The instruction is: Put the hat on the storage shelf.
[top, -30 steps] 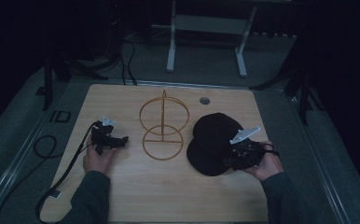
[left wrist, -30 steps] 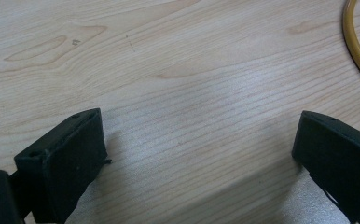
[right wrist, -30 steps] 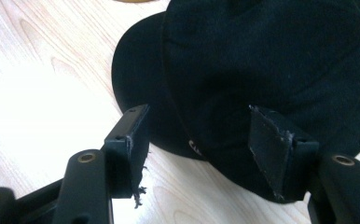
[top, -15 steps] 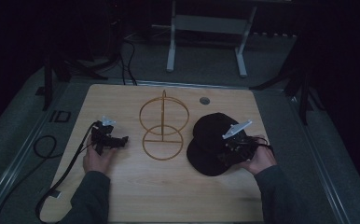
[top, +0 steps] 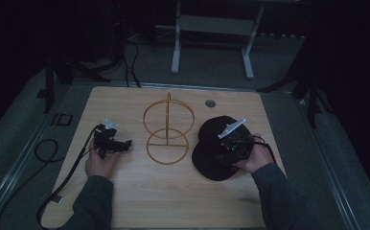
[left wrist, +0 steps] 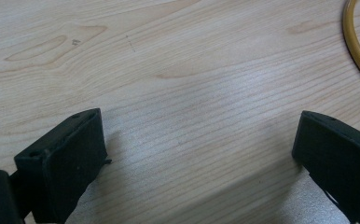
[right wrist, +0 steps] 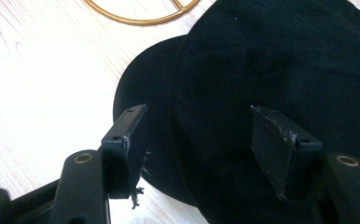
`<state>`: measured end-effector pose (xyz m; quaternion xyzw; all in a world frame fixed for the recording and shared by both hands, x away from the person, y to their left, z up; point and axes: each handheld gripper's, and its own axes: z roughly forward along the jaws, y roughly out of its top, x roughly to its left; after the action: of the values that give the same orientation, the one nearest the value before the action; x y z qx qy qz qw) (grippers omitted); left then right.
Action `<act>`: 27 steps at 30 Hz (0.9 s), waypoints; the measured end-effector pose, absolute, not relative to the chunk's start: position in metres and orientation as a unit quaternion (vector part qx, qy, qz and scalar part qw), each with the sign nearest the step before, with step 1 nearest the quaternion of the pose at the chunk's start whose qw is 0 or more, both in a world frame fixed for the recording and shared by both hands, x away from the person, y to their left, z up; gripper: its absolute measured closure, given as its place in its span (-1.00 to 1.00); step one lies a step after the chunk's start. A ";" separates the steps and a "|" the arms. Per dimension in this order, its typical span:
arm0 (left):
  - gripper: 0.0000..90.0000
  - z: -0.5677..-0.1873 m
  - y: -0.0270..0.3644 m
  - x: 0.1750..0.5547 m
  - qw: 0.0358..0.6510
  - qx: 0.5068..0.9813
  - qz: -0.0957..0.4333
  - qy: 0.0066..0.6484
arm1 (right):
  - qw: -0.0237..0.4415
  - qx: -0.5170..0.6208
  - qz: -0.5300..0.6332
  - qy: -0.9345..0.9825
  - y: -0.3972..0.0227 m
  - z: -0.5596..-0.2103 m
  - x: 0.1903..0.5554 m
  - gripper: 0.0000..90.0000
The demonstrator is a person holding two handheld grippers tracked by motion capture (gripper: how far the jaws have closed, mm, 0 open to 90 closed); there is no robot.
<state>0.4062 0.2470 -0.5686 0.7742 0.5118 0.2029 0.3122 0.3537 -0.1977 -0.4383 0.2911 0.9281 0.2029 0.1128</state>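
Observation:
A black cap lies on the right half of the wooden table, its brim toward the front. My right gripper hovers over the cap, open; in the right gripper view its jaws straddle the cap where crown meets brim, with nothing pinched. A gold wire stand with two rings and an upright post stands mid-table. My left gripper rests left of the stand, open over bare wood, its fingertips wide apart. A piece of the gold ring shows at the top right of the left gripper view.
A round grommet hole sits near the table's far edge. A black cable trails from the left gripper off the front left corner. Metal frame legs stand on the dark floor behind the table.
My right gripper has slid left from the cap's right edge further onto the cap. The left gripper has stayed where it was.

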 end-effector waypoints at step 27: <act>-0.95 -0.569 0.247 0.406 0.312 0.774 0.203 0.512 | 0.051 0.315 0.117 0.940 -0.163 -0.490 0.390 -0.01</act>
<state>0.4062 0.2469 -0.5686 0.7742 0.5118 0.2030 0.3123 0.3897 -0.1634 -0.4895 0.3154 0.9403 0.1173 0.0509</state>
